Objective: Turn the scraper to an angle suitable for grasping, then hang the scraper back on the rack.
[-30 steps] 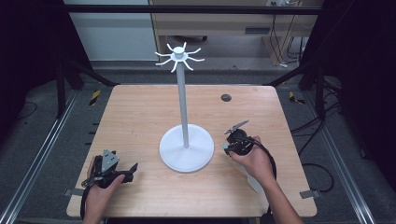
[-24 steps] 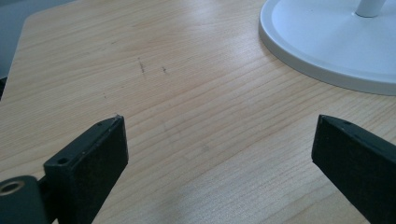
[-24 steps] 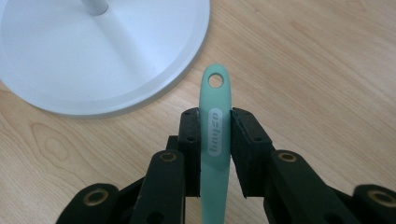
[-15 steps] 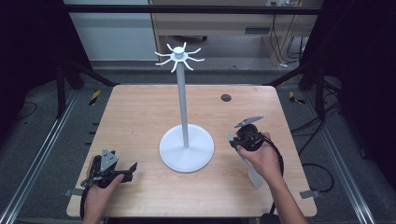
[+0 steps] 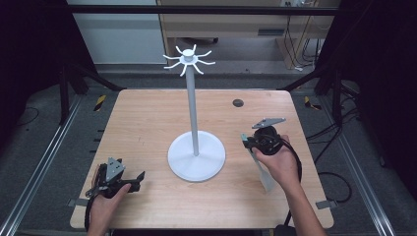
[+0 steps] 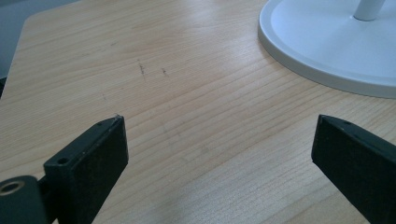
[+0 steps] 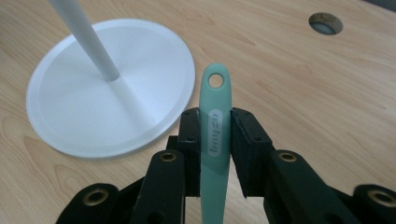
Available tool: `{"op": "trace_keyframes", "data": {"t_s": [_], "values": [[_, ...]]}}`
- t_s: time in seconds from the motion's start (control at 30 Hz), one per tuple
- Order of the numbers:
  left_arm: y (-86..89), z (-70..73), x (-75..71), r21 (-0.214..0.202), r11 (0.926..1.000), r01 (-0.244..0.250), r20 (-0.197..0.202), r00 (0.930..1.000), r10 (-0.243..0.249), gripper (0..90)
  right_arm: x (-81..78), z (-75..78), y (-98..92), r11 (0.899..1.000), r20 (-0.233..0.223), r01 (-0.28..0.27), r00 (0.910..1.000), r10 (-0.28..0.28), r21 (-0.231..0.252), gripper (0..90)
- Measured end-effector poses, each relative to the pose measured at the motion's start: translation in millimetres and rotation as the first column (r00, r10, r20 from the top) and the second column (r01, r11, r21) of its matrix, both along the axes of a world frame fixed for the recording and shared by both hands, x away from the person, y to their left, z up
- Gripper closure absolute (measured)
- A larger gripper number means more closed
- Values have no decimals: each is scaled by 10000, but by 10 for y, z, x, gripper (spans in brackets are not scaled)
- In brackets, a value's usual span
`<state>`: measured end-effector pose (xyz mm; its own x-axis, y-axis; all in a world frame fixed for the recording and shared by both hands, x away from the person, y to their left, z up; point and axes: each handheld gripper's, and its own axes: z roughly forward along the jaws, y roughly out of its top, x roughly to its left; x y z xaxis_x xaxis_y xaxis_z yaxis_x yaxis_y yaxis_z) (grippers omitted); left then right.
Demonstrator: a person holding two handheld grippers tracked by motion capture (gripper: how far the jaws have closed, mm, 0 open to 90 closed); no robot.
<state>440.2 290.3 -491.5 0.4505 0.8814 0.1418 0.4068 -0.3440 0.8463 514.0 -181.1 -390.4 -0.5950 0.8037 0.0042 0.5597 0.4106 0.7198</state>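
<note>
**Hanging the utensil by its hole**

Check the grip first: right gripper clamped on the utensil at the handle, with the hole projecting just ahead of the jaws and the rest trailing back under the hand. Hold this clamp firm; do not regrip unless the handle slips.

Locate the target: stand base ahead and to the left of the right gripper, pole rising from it, hooks well above the gripper.

- Raise the right gripper clear of the pole before moving in.
- Turn the wrist to face the hole square to one hook tip.
- Thread the hole over the tip, then lower until the hook bears the weight.
- Release only after the utensil hangs free.

Leave the left gripper low over the table, jaws wide apart and holding nothing. Use it to pin the base, ahead and to its right, if the stand rocks.
</note>
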Motion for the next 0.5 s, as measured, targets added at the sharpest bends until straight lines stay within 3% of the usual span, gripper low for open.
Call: {"op": "trace_keyframes", "data": {"t_s": [0.3,0.37,0.5], "values": [[-6,3,-4,70,10000,3,32,10000,-3,33,-42,220,5,9973,878,60,9961,-124,732,745],[-1,4,-4,53,10000,-18,40,10000,18,33,-46,303,17,9958,1249,-9,9921,-106,919,745],[1,4,-4,39,10000,-22,42,10000,22,33,-61,390,50,9934,1561,-69,9877,-111,1147,745]]}}
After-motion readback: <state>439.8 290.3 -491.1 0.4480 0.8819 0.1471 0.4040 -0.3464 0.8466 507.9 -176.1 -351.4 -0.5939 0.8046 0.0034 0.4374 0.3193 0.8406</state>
